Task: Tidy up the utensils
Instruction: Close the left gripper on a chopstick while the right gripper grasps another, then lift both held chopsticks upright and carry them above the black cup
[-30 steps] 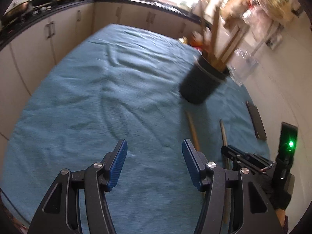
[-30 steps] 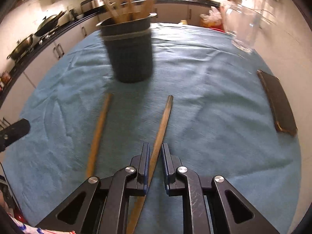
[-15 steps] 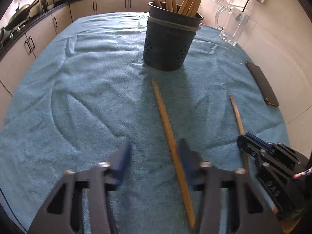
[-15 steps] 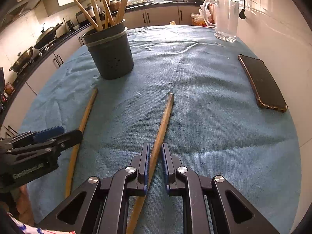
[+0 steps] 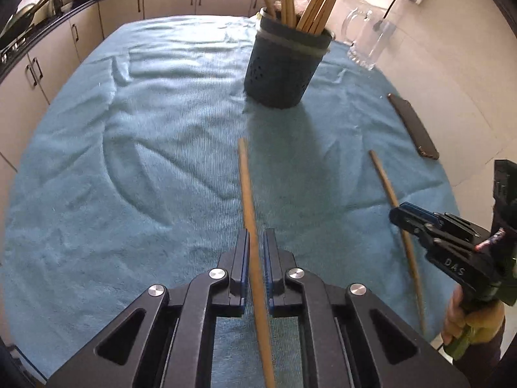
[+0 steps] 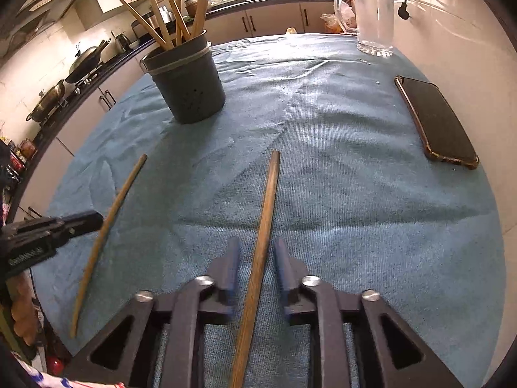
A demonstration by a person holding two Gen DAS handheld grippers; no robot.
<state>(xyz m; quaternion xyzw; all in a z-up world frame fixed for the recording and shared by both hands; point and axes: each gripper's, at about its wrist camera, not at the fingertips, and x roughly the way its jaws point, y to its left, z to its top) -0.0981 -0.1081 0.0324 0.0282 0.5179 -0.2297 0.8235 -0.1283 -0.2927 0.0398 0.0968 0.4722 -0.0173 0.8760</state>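
Note:
Two wooden sticks lie on the blue towel [image 5: 145, 135]. My left gripper [image 5: 256, 241] is shut on the lighter stick [image 5: 247, 187], which runs between its blue pads toward the dark utensil holder [image 5: 284, 64] full of wooden utensils. That stick [image 6: 110, 223] and the left gripper [image 6: 84, 221] show at left in the right wrist view. My right gripper [image 6: 257, 249] has its fingers apart around the darker stick [image 6: 266, 203], not touching it. The right gripper [image 5: 407, 216] and that stick [image 5: 384, 181] show at right in the left wrist view. The holder [image 6: 187, 87] stands beyond.
A black phone [image 6: 436, 123] lies near the towel's right edge, also in the left wrist view [image 5: 415, 126]. A glass jug [image 6: 374, 16] stands at the far right by the wall. Kitchen counters with pans [image 6: 51, 100] run along the left.
My left gripper swung over the lighter stick and closed on it. My right gripper, shut on the darker stick before, has opened a little.

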